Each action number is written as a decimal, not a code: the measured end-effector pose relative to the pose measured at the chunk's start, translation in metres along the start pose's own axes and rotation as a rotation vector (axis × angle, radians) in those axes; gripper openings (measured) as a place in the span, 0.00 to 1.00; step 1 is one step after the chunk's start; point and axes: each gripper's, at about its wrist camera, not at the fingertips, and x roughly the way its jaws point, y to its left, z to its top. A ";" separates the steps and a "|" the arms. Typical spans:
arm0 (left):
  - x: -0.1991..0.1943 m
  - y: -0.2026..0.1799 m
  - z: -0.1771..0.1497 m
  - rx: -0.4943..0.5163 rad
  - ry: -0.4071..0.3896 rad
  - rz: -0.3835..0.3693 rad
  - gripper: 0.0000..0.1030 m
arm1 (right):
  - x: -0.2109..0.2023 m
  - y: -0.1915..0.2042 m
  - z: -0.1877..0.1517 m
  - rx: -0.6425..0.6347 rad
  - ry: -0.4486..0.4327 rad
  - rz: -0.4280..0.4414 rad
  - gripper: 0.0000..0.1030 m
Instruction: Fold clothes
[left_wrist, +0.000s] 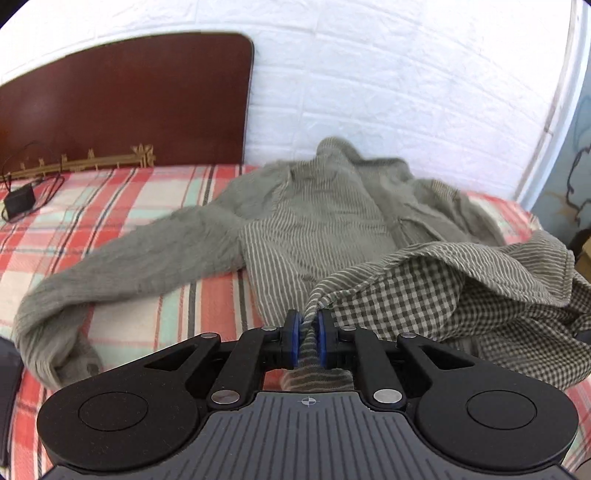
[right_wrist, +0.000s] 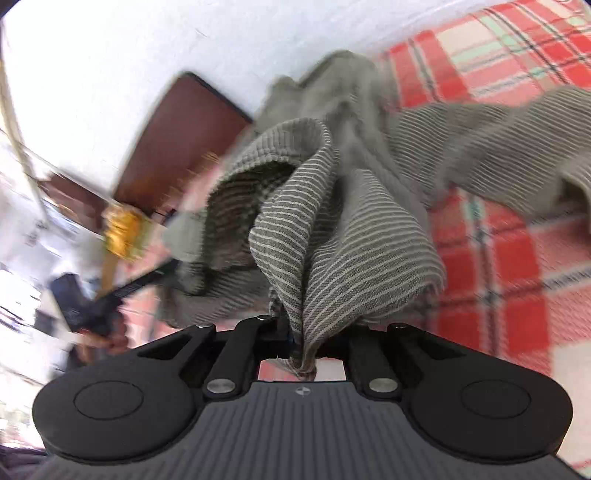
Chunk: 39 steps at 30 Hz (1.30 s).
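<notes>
Left gripper (left_wrist: 306, 341): blue fingers (left_wrist: 292, 338) pinched together on a striped hem of the jacket (left_wrist: 317, 218), low centre of the left view. Cloth runs straight up from the pinch, then opens to the right, showing the checked lining (left_wrist: 436, 299).

Right gripper (right_wrist: 295, 338): its fingers are mostly hidden under a bunch of striped cloth, yet fabric is gathered between them and hangs out below, so we judge them clamped on the jacket (right_wrist: 332, 221) too. That view is blurred and tilted.

The jacket lies on the plaid bed (left_wrist: 110, 229), collar toward the wall at upper centre of the left view, one fuzzy sleeve (left_wrist: 122, 266) stretched to lower left. The right half is lifted and rumpled; the left half lies flat.

As we judge it, a front panel or hem is being carried, either to spread the jacket or to lay one part over another; the pictures do not settle which.

To do it well:
- Keep both pinches firm; the fabric looks thin and bunched and could slip.
- Hold the two grippers level and apart, so the edge between them runs taut.
- Lower the cloth slowly so the lining does not roll under.
- Watch the sleeve; dragging the body may pull it askew.
</notes>
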 end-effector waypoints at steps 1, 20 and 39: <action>0.004 0.000 -0.004 -0.002 0.017 0.004 0.19 | 0.006 -0.004 -0.004 0.007 0.013 -0.037 0.12; -0.065 -0.023 -0.039 0.273 -0.114 0.123 0.60 | -0.029 0.061 -0.017 -0.330 -0.187 -0.118 0.58; -0.039 -0.039 -0.032 0.295 -0.126 0.006 0.60 | 0.135 0.147 -0.017 -1.009 0.089 -0.285 0.01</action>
